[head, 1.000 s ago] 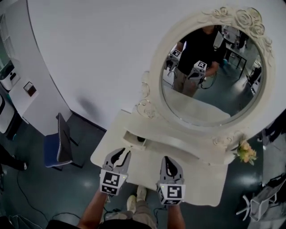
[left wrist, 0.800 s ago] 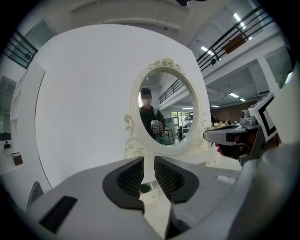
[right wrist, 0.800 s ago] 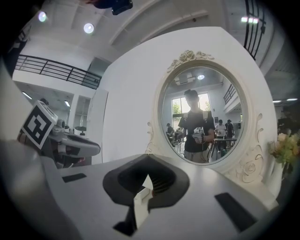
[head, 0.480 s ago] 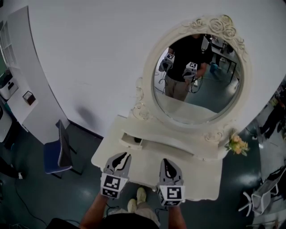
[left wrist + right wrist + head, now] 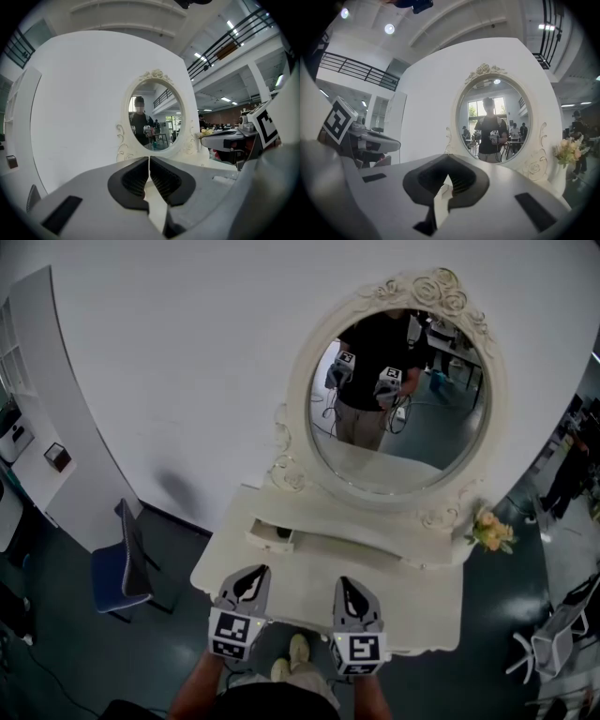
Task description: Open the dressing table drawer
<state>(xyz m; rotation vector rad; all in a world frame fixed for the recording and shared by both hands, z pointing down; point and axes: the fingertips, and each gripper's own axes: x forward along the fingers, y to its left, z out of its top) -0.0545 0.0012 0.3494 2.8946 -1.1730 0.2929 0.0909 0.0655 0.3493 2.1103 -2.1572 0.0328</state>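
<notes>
dressing table drawer (image 5: 272,533) is found ahead of the left hand-held gripper (image 5: 253,574) and slightly to its left, under the raised back ledge of the worktop (image 5: 309,589). it is seen pulled out a little, and something dark shows inside that cannot be made out. the left hand-held gripper is held over the near edge of the worktop, well apart from the drawer front. its jaws are closing to a thin slit, and nothing is caught between them. the right hand-held gripper (image 5: 345,583) is held just beside it on the right, its jaws brought together and likewise empty. both are pointed almost level at the oval mirror (image 5: 398,409) beyond them, in which the person is reflected. a small bunch of flowers (image 5: 489,532) is set far off to the right of the right hand-held gripper, clear of the drawer's path. no grip on the drawer is made from this placing. the opening is judged part done at most. for a further pull, the left jaws would have to be parted and carried forward to the drawer front.
</notes>
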